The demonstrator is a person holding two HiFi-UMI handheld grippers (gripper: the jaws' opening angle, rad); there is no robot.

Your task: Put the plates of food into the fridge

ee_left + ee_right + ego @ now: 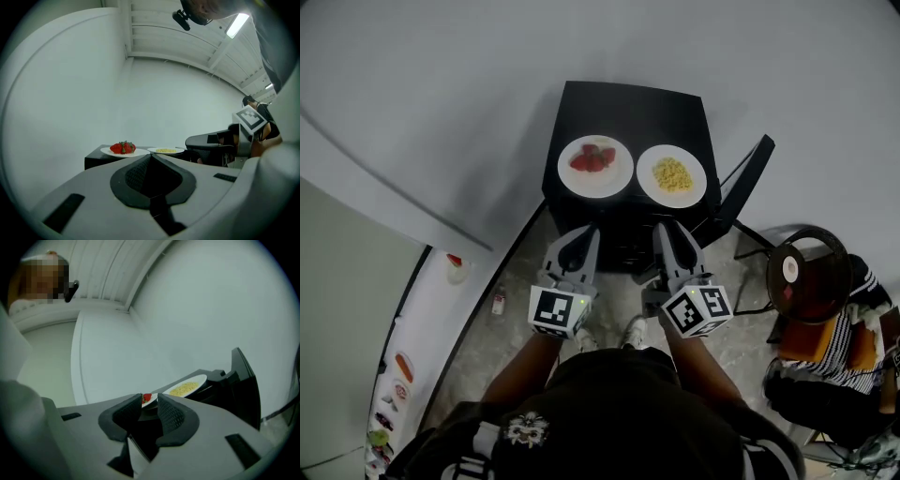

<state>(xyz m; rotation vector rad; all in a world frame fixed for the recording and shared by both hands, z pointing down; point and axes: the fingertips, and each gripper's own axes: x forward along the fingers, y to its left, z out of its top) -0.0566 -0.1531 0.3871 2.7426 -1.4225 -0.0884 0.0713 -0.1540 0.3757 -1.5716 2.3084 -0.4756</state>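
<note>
Two white plates stand side by side on a small black table (633,108). The left plate (595,166) carries red strawberries and the right plate (671,175) a heap of yellow food. My left gripper (586,231) hovers just short of the table's near edge, below the strawberry plate, shut with nothing in it. My right gripper (667,231) hovers below the yellow plate, jaws parted and empty. The left gripper view shows the strawberry plate (123,149) and yellow plate (165,150) beyond the closed tips (151,156). Past the right gripper (150,402), its own view shows the yellow plate (187,387).
A black folding chair (742,187) leans against the table's right side. A round dark stool (809,272) and a seated person in striped clothes (834,356) are at the right. An open fridge door with stocked shelves (394,394) is at lower left, a small bottle (498,302) on the floor nearby.
</note>
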